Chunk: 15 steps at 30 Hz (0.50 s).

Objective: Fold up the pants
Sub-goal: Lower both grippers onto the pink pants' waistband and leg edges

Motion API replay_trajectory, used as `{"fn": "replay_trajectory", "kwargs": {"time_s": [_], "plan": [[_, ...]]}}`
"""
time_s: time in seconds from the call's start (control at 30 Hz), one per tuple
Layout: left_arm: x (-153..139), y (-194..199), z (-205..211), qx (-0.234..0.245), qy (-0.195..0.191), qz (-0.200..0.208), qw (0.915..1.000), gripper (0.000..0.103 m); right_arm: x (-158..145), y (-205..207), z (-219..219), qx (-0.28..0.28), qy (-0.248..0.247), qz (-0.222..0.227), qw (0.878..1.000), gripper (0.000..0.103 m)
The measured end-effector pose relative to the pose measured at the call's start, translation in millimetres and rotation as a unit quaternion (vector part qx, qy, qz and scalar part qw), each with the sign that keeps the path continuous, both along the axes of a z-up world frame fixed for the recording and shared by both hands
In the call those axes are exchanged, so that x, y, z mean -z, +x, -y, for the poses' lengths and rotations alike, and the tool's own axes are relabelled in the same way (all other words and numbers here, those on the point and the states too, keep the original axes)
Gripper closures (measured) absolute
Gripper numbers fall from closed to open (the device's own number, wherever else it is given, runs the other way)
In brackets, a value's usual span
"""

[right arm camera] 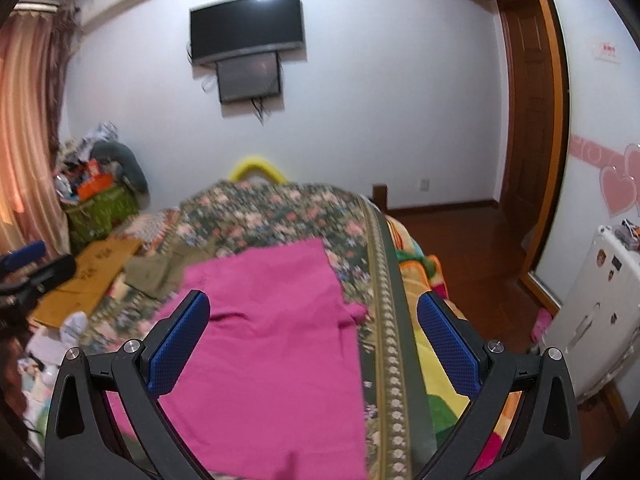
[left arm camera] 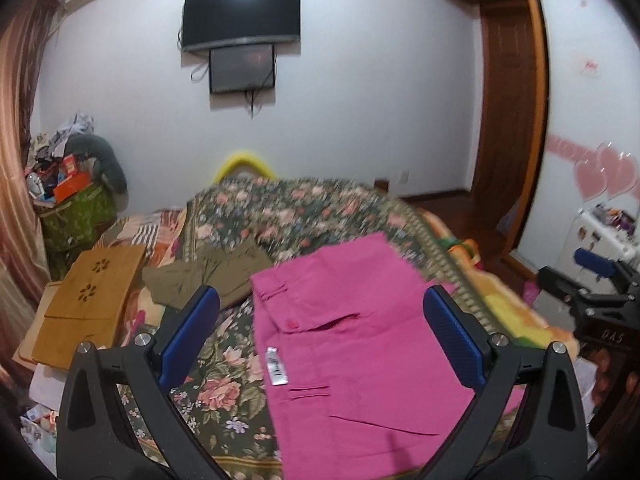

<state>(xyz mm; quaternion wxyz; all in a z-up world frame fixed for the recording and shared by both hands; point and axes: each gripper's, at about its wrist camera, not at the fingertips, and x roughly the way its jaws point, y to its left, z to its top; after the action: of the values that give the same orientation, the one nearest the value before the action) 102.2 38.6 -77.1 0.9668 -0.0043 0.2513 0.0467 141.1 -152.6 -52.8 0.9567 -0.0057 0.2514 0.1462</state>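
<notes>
Pink pants lie flat on the floral bedspread, close to the bed's right edge, waistband and white label facing up. Both the left gripper and the right gripper hover above them with fingers spread wide, holding nothing. An olive garment lies crumpled just beside the pants' far left corner.

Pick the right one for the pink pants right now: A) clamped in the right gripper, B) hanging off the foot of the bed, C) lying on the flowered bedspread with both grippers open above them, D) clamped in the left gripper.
C: the pink pants lie flat on the flowered bedspread, and both the left gripper and right gripper stand wide open with nothing between their fingers.
</notes>
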Motion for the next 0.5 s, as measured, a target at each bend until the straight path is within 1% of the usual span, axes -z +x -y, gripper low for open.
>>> {"fn": "replay_trajectory", "kwargs": {"time_s": [0.1,0.23,0.37,0.43,0.5], "plan": [[21.1,27.6,-14.3,-0.012,0.002,-0.034,0.9994,0.000,20.8,23.9,2.9,0.003,-0.022,-0.029,0.999,0.000],[50.2,61.5,-35.2,-0.024,-0.004,-0.080,0.9965,0.000,41.9,50.7,7.3,-0.006,-0.034,-0.065,0.997,0.001],[84.3,92.6,-58.5,-0.025,-0.032,-0.140,0.9893,0.000,61.7,76.4,9.7,-0.027,-0.030,-0.108,0.993,0.001],[102.2,106.2,-67.3,-0.027,-0.034,-0.167,0.9850,0.000,72.0,89.0,9.6,-0.037,-0.026,-0.126,0.991,0.002],[118.4,117.2,-72.6,-0.025,-0.034,-0.190,0.9808,0.000,81.9,100.0,6.5,-0.045,-0.031,-0.136,0.989,0.006]]}}
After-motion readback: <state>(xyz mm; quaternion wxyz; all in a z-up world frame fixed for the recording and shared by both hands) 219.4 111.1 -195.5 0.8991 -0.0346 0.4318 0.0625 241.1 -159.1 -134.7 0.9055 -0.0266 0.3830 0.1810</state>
